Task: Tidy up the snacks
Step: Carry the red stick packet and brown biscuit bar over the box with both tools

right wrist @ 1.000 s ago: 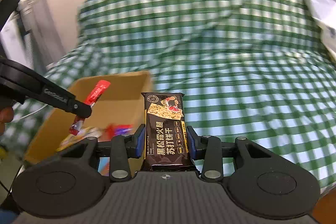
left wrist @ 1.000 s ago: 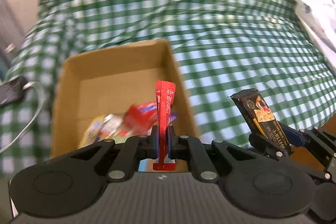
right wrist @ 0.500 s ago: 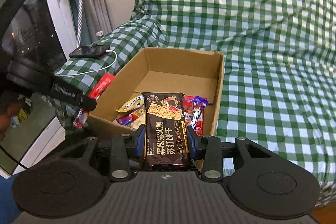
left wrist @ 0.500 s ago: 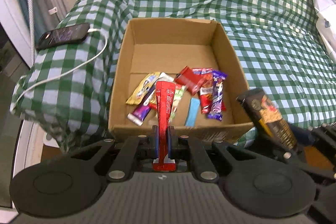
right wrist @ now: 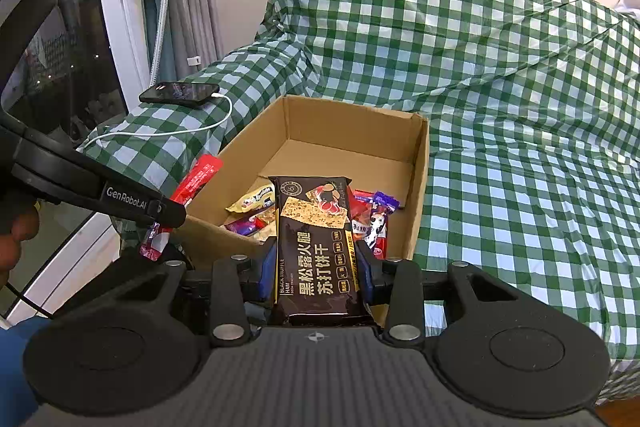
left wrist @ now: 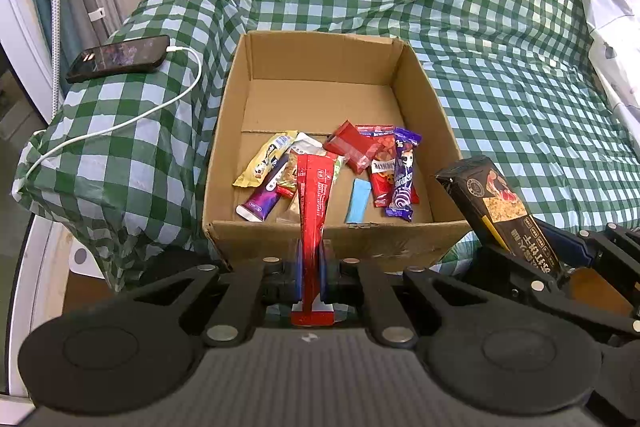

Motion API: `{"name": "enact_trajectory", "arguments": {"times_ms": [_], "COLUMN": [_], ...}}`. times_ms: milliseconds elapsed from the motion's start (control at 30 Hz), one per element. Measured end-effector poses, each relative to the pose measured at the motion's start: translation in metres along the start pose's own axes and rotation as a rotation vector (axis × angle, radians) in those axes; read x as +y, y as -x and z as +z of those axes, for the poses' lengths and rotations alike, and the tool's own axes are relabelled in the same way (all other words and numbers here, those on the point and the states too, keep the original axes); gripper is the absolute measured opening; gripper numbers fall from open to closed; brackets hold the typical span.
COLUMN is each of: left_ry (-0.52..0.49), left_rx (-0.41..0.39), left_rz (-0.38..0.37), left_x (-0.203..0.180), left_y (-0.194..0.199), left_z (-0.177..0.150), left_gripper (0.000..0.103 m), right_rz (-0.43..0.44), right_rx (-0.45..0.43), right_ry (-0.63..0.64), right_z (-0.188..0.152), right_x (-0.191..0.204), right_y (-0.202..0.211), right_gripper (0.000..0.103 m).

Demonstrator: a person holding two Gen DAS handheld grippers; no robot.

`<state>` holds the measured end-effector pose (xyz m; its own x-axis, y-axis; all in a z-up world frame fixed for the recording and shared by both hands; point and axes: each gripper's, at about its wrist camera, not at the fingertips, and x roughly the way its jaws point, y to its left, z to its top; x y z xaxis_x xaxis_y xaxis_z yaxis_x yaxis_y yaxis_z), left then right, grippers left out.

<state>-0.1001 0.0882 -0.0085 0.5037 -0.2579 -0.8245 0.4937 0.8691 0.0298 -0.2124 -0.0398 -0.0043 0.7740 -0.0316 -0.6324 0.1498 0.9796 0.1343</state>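
Both tongs loaded, parked at the near edge of the box (left wrist: pixel 224 131). My left tongs (left wrist: pixel 309 269) are pinched fully closed on a thin red sachet (left wrist: pixel 314 203), gripped low on its length so most of the pack stands up ahead of the pads and leans out over the near wall; held that way, I judge it should drop inside rather than on the rim. My right tongs (right wrist: pixel 316 269) clamp a black cracker pack (right wrist: pixel 316 247) across its width, jaws partly spread because the pack is broad, label facing the camera, top end reaching over the near wall. From the left view the same pack (left wrist: pixel 496 211) sits just outside the box's near right corner, tilted toward it. The box rests on a bed under a green checked cover (left wrist: pixel 500 75), open top up, flaps out of the way, so nothing blocks an approach from above. Loose snacks (left wrist: pixel 332 173) already lie heaped toward the near end of the floor; the far half is bare cardboard. A phone (left wrist: pixel 118 58) on its cable (left wrist: pixel 120 125) lies on the cover to the left, well apart from the box. My read: two more items are about to go in, and reaching further forward would spread the pile better.
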Motion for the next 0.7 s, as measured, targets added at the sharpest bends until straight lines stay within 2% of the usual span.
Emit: {"name": "enact_trajectory", "arguments": {"times_ms": [700], "left_ry": [0.033], "left_rx": [0.032], "left_rz": [-0.009], "left_x": [0.005], "left_y": [-0.019], "left_z": [0.010], "left_gripper": [0.008], "right_rz": [-0.009], "right_rx": [0.062], "right_ry": [0.006], "right_z": [0.000], "right_x": [-0.009], "right_y": [-0.017], "right_gripper": [0.041]}}
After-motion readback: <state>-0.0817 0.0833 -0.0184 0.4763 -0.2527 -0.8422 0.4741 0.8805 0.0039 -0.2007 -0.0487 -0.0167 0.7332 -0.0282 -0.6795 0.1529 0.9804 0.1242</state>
